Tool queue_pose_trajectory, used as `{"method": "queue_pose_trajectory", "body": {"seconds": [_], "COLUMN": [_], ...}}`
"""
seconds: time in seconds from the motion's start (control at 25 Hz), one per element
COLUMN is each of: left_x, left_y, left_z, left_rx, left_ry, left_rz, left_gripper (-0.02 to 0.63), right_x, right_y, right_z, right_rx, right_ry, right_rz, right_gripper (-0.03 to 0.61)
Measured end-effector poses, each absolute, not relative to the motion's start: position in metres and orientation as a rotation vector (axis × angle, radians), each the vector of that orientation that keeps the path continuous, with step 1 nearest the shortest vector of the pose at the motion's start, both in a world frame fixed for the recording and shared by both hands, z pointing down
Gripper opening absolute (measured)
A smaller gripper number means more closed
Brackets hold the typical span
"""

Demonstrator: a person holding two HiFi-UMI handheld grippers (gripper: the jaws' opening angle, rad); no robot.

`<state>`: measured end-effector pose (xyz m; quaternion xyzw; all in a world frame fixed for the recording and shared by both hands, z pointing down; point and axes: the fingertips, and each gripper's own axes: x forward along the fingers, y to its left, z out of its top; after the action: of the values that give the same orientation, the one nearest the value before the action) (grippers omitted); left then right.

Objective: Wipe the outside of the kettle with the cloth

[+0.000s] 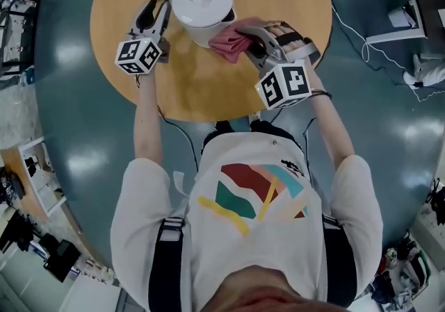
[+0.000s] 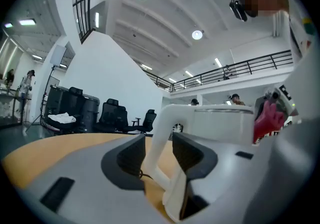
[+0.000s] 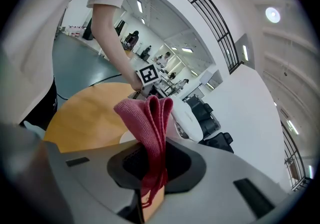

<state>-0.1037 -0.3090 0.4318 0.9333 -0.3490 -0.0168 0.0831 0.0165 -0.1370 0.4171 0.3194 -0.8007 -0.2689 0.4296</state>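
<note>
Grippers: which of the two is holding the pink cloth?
The right gripper: the folded pink cloth is pinched between its jaws. The left gripper grips the handle of the white kettle instead.

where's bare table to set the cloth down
The widest bare patch is the near half of the table, between the kettle and the edge by the person. The far right rim beyond the right gripper is bare too. It is crowded at the far middle, where the kettle, the cloth and the left gripper meet.

round wooden table (image 1: 201, 92) on glossy teal floor (image 1: 80, 119); black office chairs (image 2: 111, 115) beside white wall (image 2: 107, 71).
</note>
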Motion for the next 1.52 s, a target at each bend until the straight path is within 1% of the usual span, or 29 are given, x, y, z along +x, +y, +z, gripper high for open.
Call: {"method": "queue_pose_trajectory", "body": {"seconds": [0.12,0.24,0.4,0.52,0.6,0.8,0.96,1.08,1.28,1.52], "left_x": [-0.133,-0.148,-0.098,-0.05,-0.03,-0.029,-0.026,-0.026,-0.025,-0.031], "left_y": [-0.289,-0.265,-0.21,-0.175,-0.167,-0.177,-0.197,-0.206,-0.217,-0.216], "left_z": [0.428,0.391,0.349,0.347,0.356,0.347,0.347,0.355,0.354,0.356], "left_rx": [2.775,2.789,2.92,3.002,3.012,2.891,2.873,2.877,2.886,2.89], "left_ry": [-1.133,-1.334,-1.399,-1.421,-1.451,-1.626,-1.684,-1.679,-1.587,-1.597], "left_rz": [-0.061,-0.111,-0.089,-0.007,0.074,0.032,0.113,0.151,0.0,-0.069], "left_gripper": [0.204,0.204,0.204,0.206,0.206,0.206,0.204,0.204,0.204,0.204], "right_x": [0.022,0.023,0.028,0.04,0.047,0.062,0.054,0.037,0.016,0.006], "right_y": [-0.132,-0.126,-0.116,-0.112,-0.111,-0.125,-0.15,-0.164,-0.175,-0.173], "right_z": [0.423,0.426,0.434,0.435,0.435,0.433,0.42,0.432,0.476,0.53], "right_rx": [0.772,0.757,0.733,0.741,0.742,0.771,0.842,0.829,0.758,0.656], "right_ry": [-1.991,-1.996,-2.04,-2.067,-2.071,-1.959,-2.005,-2.039,-2.099,-2.124], "right_rz": [-0.708,-0.733,-0.685,-0.686,-0.719,-0.981,-1.045,-1.05,-1.014,-0.931], "right_gripper": [0.048,0.047,0.048,0.048,0.048,0.048,0.047,0.048,0.048,0.047]}}
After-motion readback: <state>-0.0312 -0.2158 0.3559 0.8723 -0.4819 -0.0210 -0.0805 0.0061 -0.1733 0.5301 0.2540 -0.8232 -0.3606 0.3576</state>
